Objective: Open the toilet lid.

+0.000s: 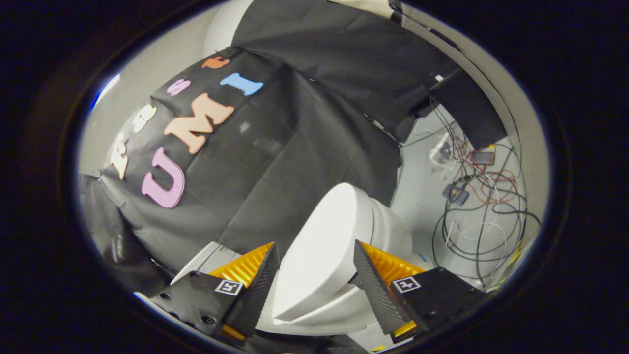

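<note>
A white toilet stands against the black cloth wall, and the whole view is strongly tilted. Its smooth oval lid (322, 246) lies just ahead of my fingers and fills the gap between them. The bowl (390, 231) bulges out beyond the right finger. A white tank (214, 255) peeks out past the left finger. My gripper (314, 246) is open, its two fingers spread wide on either side of the lid. I cannot tell whether either fingertip touches the lid. The lid seems to rest down on the seat, with a thin seam (314, 322) showing near its front edge.
Black cloth (275, 147) hangs behind the toilet. On the white floor beyond the bowl lies a tangle of black, red and white cables (484, 206) with small electronic parts. A black box (467, 105) sits further back by the wall.
</note>
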Available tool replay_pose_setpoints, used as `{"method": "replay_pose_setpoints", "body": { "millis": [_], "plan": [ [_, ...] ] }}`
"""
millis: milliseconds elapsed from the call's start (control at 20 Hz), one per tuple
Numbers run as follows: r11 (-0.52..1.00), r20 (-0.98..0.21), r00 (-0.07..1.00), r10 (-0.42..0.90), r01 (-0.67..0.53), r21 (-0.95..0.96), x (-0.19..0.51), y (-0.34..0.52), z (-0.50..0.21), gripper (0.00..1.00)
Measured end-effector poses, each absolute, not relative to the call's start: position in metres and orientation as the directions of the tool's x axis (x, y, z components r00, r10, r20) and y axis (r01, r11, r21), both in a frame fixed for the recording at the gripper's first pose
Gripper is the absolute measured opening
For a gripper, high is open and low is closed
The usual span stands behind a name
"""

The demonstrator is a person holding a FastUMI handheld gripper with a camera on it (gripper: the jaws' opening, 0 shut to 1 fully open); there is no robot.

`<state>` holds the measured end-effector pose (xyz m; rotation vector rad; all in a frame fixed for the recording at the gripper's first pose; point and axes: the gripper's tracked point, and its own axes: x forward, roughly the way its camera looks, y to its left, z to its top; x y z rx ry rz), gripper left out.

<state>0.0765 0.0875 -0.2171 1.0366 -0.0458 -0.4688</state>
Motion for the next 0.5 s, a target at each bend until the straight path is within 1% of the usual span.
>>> {"method": "replay_pose_setpoints", "body": {
  "millis": [250,400,500],
  "plan": [
    [0.272,-0.281,0.878,-0.388,0.401,0.875,0.078,0.092,-0.266,0.94],
    [0.206,-0.313,0.869,-0.383,0.411,0.888,0.084,0.089,-0.282,0.85],
    [0.156,-0.367,0.851,-0.374,0.448,0.88,0.091,0.084,-0.302,0.79]
  ]
}}
